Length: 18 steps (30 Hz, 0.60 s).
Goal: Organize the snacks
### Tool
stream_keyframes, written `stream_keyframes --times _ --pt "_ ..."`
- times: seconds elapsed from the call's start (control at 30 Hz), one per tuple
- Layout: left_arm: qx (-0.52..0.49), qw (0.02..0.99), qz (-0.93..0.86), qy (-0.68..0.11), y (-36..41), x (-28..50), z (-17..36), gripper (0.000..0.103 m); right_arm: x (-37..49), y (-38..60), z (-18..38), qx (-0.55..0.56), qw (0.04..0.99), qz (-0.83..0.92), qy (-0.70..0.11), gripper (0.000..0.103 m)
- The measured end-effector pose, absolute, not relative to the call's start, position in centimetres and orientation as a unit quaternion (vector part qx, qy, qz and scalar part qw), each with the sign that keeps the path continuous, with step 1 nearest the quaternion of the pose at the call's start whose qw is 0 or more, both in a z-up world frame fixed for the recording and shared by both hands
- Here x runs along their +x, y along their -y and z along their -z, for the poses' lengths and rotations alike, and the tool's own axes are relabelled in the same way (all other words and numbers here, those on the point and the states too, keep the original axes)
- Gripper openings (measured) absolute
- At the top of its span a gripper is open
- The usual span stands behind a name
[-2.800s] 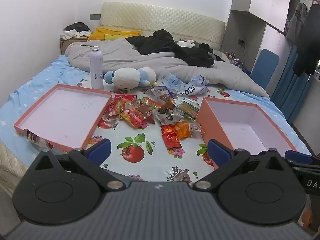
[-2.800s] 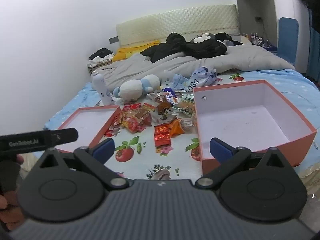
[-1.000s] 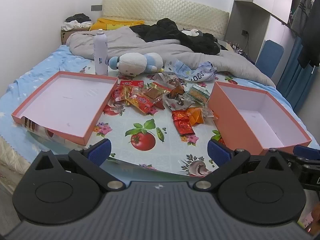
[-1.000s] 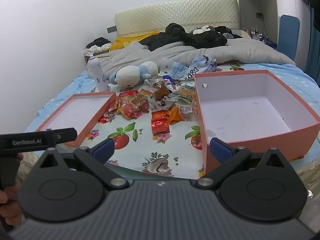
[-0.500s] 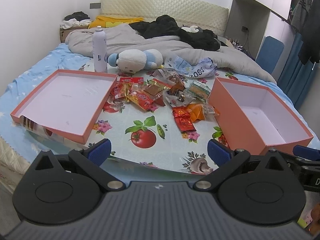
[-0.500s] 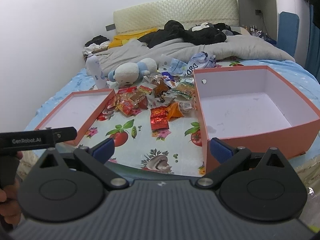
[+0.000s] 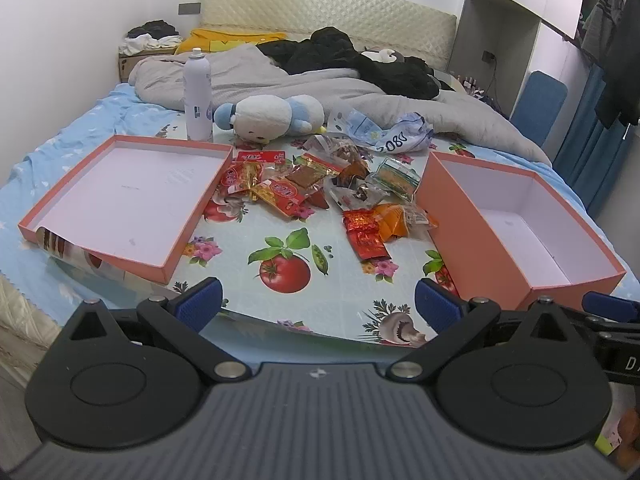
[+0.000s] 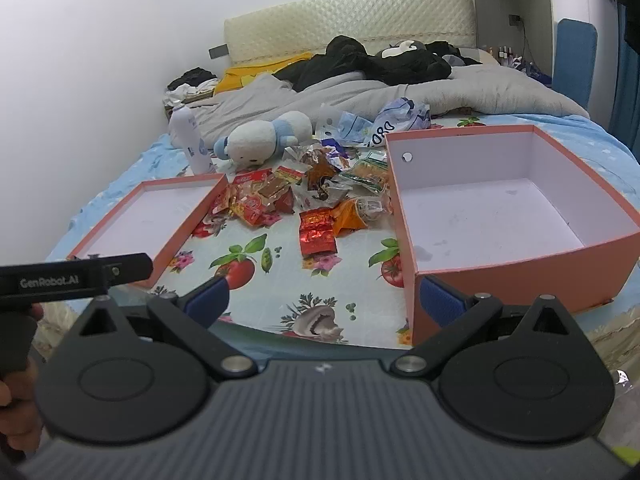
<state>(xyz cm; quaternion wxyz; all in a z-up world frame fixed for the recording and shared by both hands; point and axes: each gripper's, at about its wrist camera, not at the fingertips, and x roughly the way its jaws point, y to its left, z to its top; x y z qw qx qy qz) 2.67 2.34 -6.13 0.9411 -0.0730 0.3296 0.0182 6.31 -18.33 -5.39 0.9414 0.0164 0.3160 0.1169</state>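
Partly overlapping snack packets [image 7: 320,188], labels unreadable; deep box [image 7: 516,216] corner cut off.

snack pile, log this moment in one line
phase: approach | left gripper: open, empty | right gripper: open, empty | snack pile: untouched, between shallow lid and deep box | both boxes empty

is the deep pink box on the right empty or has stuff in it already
Empty. The deep pink box shows only its bare white floor and walls in both views; the snack packets all lie on the tablecloth beside it.
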Motion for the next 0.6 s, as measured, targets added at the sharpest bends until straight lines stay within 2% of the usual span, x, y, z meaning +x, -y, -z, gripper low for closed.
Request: stream_keyframes --times 0.6 --pt "-0.064 0.941 -0.019 -0.333 -3.6 5.9 6.5 0.103 8.0 17.0 6.4 0.002 0.941 -0.137 -0.308 0.103"
